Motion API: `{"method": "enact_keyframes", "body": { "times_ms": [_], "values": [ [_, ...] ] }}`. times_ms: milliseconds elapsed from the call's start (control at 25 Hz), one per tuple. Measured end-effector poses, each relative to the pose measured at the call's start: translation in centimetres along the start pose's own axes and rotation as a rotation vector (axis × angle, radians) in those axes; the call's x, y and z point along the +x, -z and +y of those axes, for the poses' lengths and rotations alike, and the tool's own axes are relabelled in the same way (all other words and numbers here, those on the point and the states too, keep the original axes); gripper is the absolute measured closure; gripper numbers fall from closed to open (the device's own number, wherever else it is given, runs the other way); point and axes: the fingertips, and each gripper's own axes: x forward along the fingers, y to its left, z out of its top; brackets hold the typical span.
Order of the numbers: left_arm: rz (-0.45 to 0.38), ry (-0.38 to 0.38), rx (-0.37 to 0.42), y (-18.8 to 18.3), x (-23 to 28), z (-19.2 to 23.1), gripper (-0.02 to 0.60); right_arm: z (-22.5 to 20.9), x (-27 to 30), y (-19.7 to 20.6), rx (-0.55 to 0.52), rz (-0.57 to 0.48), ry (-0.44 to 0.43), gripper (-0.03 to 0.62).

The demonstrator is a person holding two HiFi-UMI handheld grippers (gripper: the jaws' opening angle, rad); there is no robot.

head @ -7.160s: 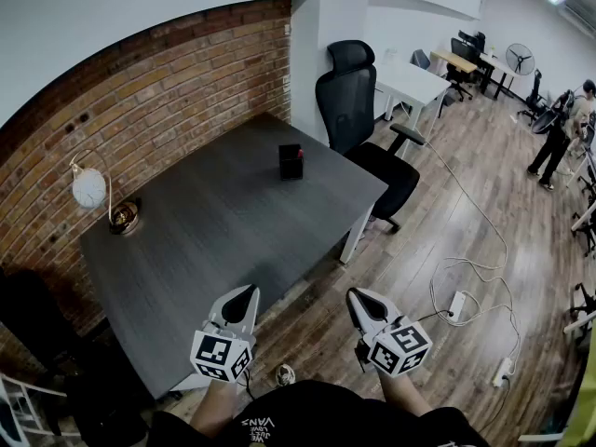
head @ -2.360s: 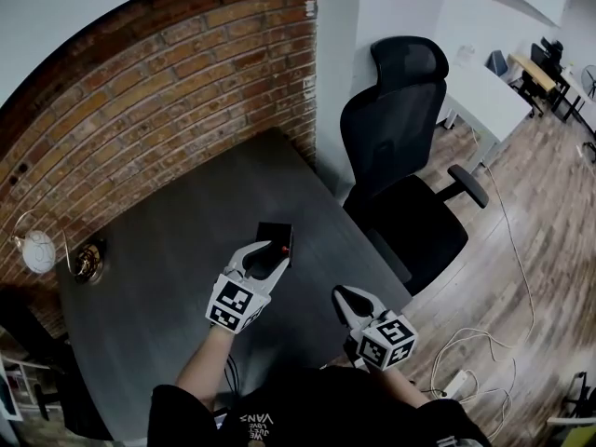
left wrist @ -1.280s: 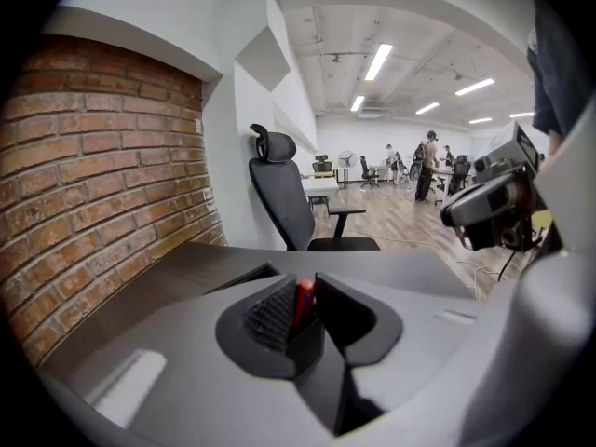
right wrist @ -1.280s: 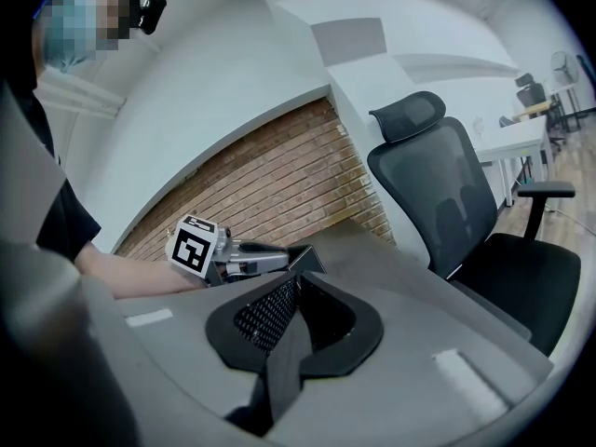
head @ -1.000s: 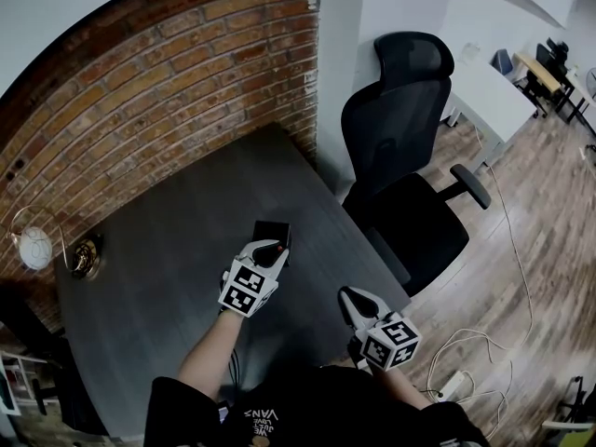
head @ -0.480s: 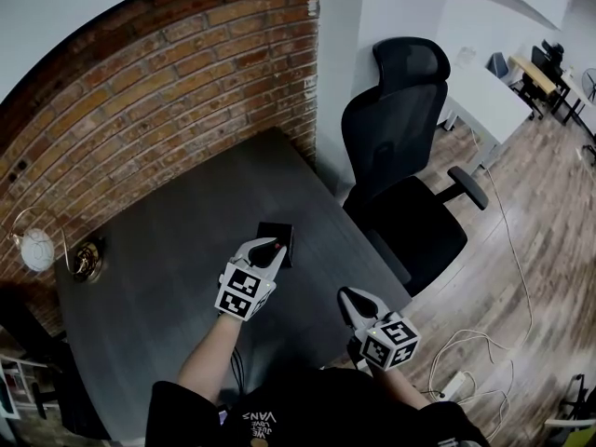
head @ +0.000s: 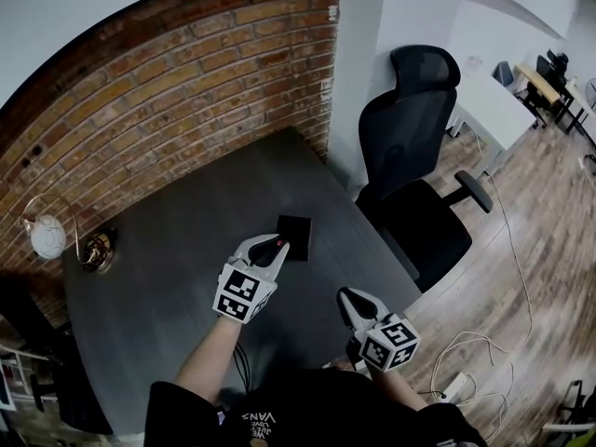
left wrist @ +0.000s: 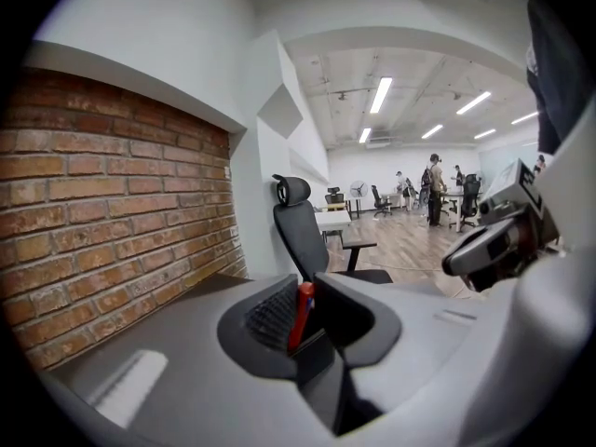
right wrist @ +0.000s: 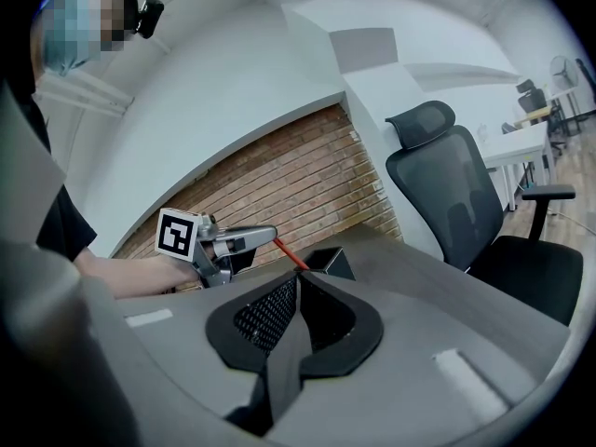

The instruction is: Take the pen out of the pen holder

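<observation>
Pen [left wrist: 300,317] red, slim, tilted, clamped in left gripper [head: 270,247] jaws.

We see a dark grey wood-grain surface [head: 177,222] filling the middle left of the head view, its far edges set against a brick wall [head: 186,73]. On it, right of centre and near the right-hand edge, stands a black square pen holder [head: 295,236], upright and open at the top. Well apart from it, at the far left by the wall, stands a lamp [head: 96,248] with a brass base and a round white globe. The rest of the top we can see is bare.
</observation>
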Motion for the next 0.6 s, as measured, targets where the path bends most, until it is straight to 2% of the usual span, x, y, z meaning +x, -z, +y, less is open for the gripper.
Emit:
{"method": "enact_keyframes", "body": {
  "times_ms": [280,600],
  "values": [
    [-0.095,-0.003,-0.026,-1.9,-4.0,0.3,0.474,3.1,-0.7,0.7,0.0,-0.014,0.008,0.592],
    [-0.125,-0.004,-0.032,-2.3,-8.2,-0.3,0.474,6.1,-2.0,1.5,-0.006,-0.026,0.005,0.592]
  ]
}}
